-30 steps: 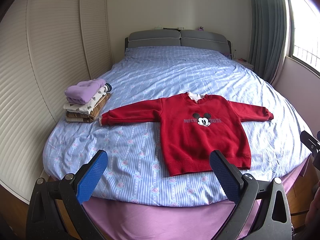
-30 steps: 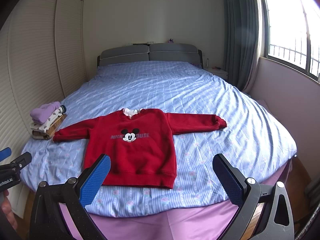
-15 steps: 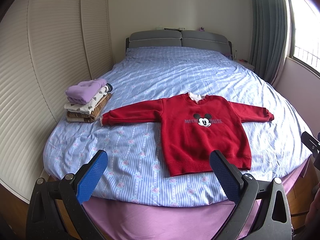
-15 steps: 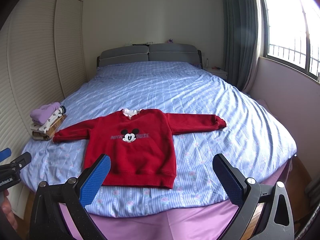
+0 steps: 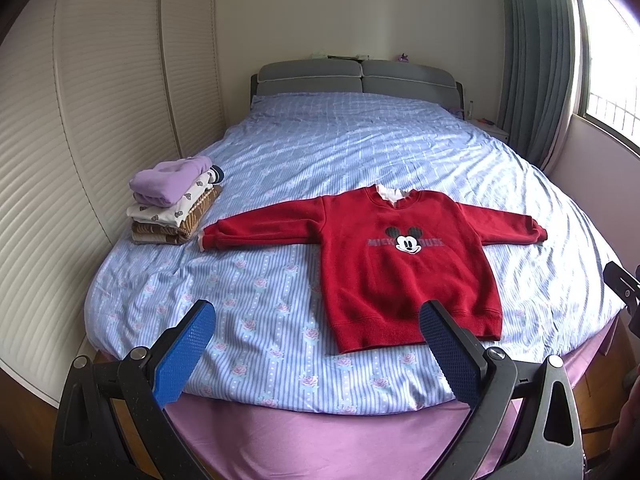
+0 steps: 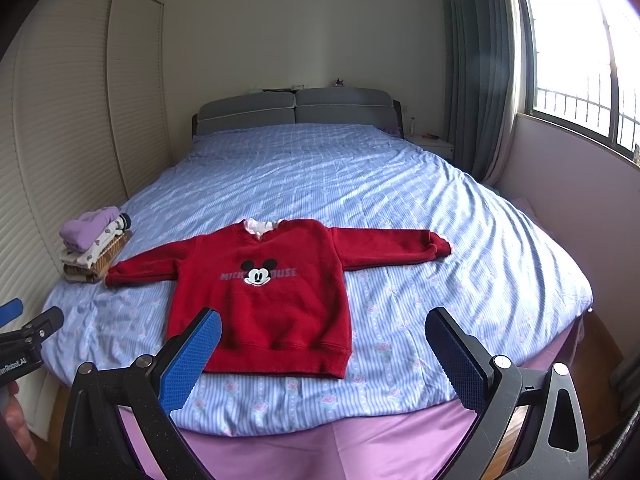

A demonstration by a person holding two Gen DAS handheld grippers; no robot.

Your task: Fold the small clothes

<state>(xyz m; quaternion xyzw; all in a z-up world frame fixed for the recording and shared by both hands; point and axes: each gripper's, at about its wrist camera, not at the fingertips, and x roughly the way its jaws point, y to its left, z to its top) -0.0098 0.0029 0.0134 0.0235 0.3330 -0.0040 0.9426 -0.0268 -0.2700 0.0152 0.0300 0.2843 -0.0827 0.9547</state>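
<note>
A small red sweatshirt [image 5: 404, 268] with a Mickey Mouse print lies flat, face up, near the foot of the bed, both sleeves spread out sideways; it also shows in the right wrist view [image 6: 268, 292]. My left gripper [image 5: 318, 316] is open and empty, held off the foot of the bed, short of the sweatshirt's hem. My right gripper [image 6: 324, 322] is open and empty, also off the foot of the bed, with its left blue pad [image 6: 192, 364] in front of the hem's left corner.
A stack of folded clothes [image 5: 174, 200] with a purple piece on top sits at the bed's left edge, next to the left sleeve cuff; it shows in the right wrist view too [image 6: 94, 244]. The bed [image 5: 360, 148] has a blue striped cover. Louvred wardrobe doors [image 5: 100, 100] stand left, window right.
Both grippers have stayed open and almost still; the views have shifted only very slightly. The sweatshirt has not moved.
</note>
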